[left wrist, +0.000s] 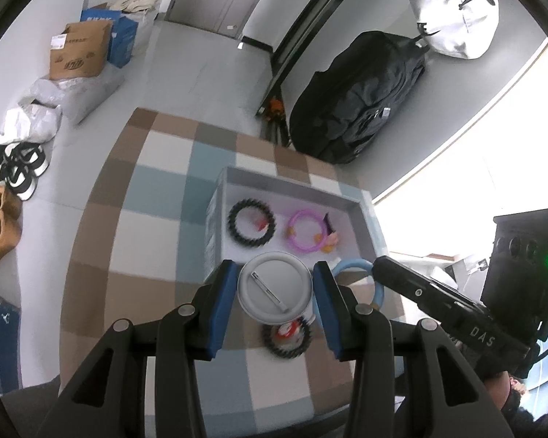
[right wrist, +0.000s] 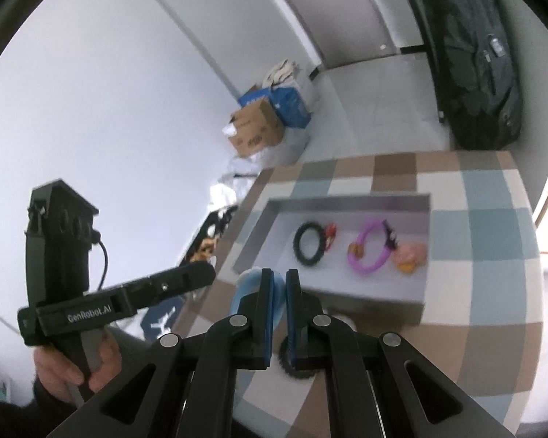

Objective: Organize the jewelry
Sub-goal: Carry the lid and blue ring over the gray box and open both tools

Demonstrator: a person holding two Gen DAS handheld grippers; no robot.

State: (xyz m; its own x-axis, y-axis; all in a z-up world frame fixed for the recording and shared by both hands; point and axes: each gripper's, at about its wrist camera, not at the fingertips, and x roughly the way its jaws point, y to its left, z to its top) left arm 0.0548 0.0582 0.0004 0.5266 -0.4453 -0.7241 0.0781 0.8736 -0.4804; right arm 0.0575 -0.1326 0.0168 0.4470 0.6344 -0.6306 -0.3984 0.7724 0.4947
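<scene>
Here left hand-held gripper [left wrist: 276, 294] pinches round badge [left wrist: 275, 288] (pin-back up); right hand-held gripper [right wrist: 279, 284] apparently clamps blue ring [right wrist: 250, 286].

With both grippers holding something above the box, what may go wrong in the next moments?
1. The round pin badge is gripped only at its edges by the left gripper, so it may slip and fall.
2. The right gripper pinches the light blue ring at one spot; the ring may swing against the white box wall.
3. The two grippers are close together and may collide.
</scene>
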